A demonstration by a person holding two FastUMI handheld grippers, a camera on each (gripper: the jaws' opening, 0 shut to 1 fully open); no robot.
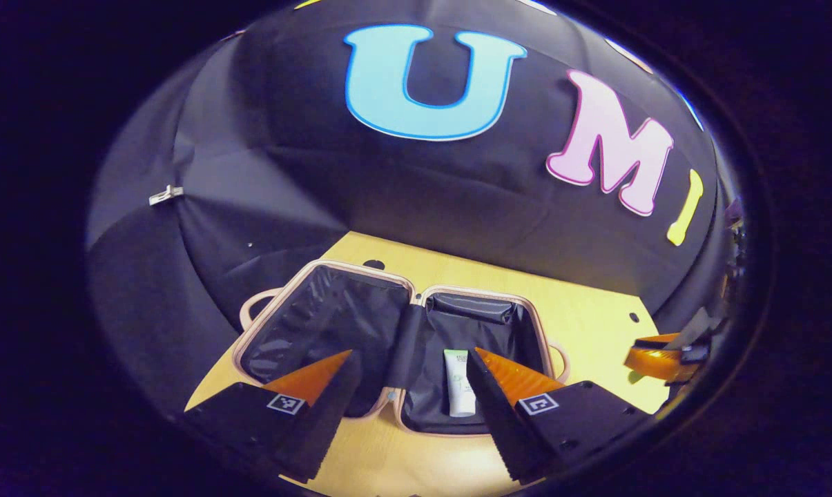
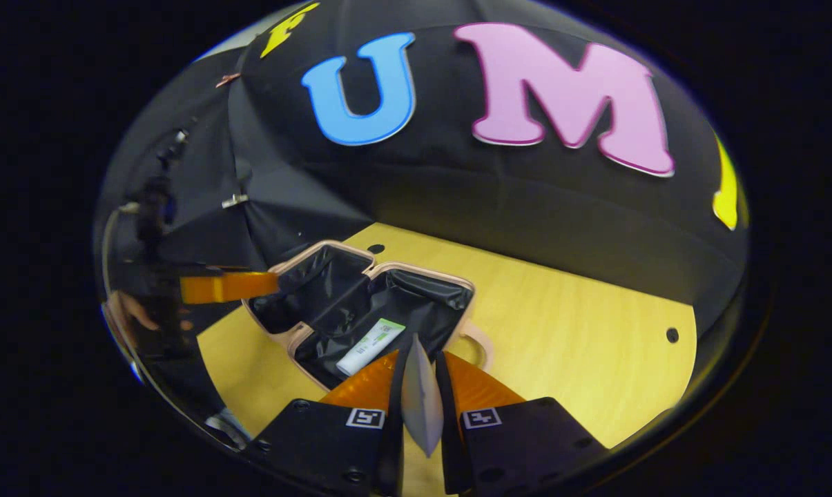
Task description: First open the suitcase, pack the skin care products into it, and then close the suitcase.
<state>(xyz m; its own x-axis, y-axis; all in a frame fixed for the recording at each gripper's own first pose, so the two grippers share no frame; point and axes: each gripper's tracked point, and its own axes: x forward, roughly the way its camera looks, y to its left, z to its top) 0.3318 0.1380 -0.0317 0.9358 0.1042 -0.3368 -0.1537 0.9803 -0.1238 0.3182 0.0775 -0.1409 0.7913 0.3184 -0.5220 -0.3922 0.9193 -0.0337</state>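
Suitcase (image 1: pixel 395 345) lies fully open, flat on the wooden table (image 1: pixel 595 310), both halves lined w/ black fabric, pinkish shell rim, handle loops at the outer edges. One skin care tube (image 1: pixel 459 383), white w/ green end, is already in the right-hand half (as seen in the left gripper view), lying on the liner.

Left gripper (image 1: pixel 410 364): jaws spread wide, nothing between them, hovering above the near edge of the case, fingers framing the hinge strip and the tube. Right gripper view shows this same gripper from the side at far left, w/ a hand (image 2: pixel 136 314) behind it, over the far half of the case.

Right gripper (image 2: pixel 421 386): clamped on a small pale flat sachet (image 2: pixel 421 404), both fingers pressing its faces; it stands on edge, its pointed lower corner hanging below the fingers. Held above the near side of the case, tube (image 2: pixel 371 345) just beyond the tips.

View diffs: the sachet is visible in the right gripper view; left gripper view catches just the right gripper's finger edge at far right (image 1: pixel 657 359), well clear of the case. Tube orientation reads lengthwise in left view, diagonal in right (camera angle).
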